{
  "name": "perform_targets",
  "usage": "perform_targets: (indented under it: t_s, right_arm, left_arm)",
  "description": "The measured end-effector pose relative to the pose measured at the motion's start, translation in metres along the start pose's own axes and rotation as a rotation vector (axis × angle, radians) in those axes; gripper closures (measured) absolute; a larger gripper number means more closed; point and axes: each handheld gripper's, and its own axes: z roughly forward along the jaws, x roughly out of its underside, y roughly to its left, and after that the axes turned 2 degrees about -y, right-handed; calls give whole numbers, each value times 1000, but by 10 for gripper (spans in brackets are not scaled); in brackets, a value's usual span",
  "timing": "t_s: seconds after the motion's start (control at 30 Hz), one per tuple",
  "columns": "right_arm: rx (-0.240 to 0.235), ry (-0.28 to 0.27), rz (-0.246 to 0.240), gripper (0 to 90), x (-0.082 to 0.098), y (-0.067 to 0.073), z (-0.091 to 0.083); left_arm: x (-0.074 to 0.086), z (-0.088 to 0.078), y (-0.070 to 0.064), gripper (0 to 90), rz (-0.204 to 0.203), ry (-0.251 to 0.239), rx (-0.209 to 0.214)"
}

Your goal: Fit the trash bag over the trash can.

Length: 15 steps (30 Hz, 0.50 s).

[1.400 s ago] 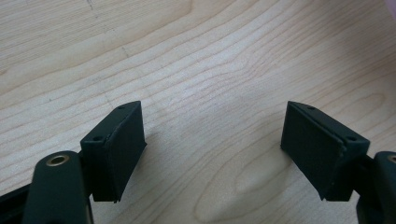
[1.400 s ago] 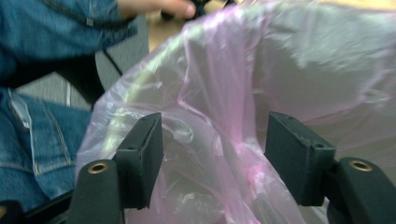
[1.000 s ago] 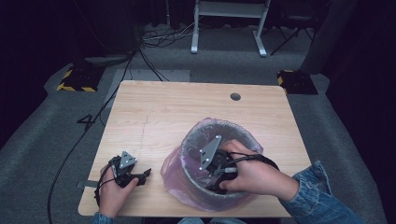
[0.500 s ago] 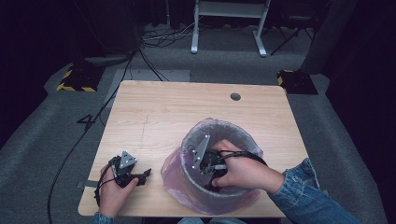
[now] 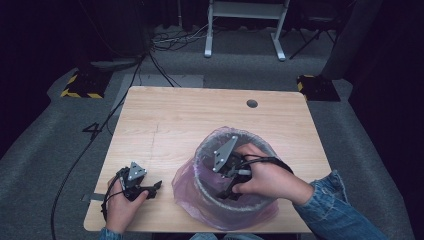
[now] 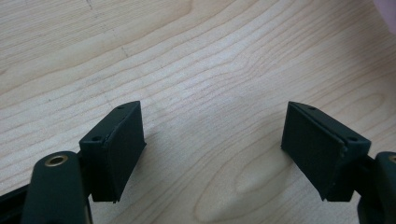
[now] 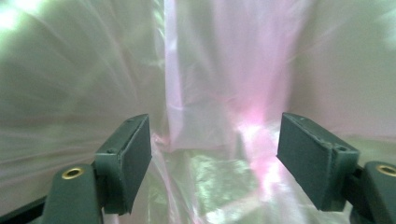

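Observation:
A round bin (image 5: 260,141) lined with a thin pink plastic bag (image 5: 186,186) stands on the wooden table (image 5: 175,120) near its front edge. My right gripper (image 5: 226,192) reaches down inside the bin, with the person's hand around it. In the right gripper view its jaws (image 7: 215,163) stand wide apart; they have just been opening, and nothing lies between them, with only the bag film (image 7: 210,93) beyond. My left gripper (image 5: 153,188) rests on the table at the front left, its jaws (image 6: 212,154) open over bare wood.
A small round cable hole (image 5: 252,103) sits near the table's far edge. A black cable (image 5: 95,145) trails off the table's left side across the grey carpet. White desk legs (image 5: 245,25) stand on the floor behind.
The right hand and gripper shifted left inside the bin, then back right and a little farther in. The left gripper stayed where it was.

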Motion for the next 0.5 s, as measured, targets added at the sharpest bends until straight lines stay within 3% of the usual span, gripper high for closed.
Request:
perform_targets:
  t_s: [0.17, 0.37, 0.5]
  right_arm:
    - [57, -156, 26, 259, 2, -2, -36]
    - [121, -246, 47, 257, 13, -3, -64]
    - [175, -293, 104, 244, 29, -5, -78]
  left_arm:
    - [0, 0, 0, 211, 3, 4, -4]
    - [0, 0, 0, 210, 3, 2, -3]
    - [0, 0, 0, 210, 2, 2, -3]
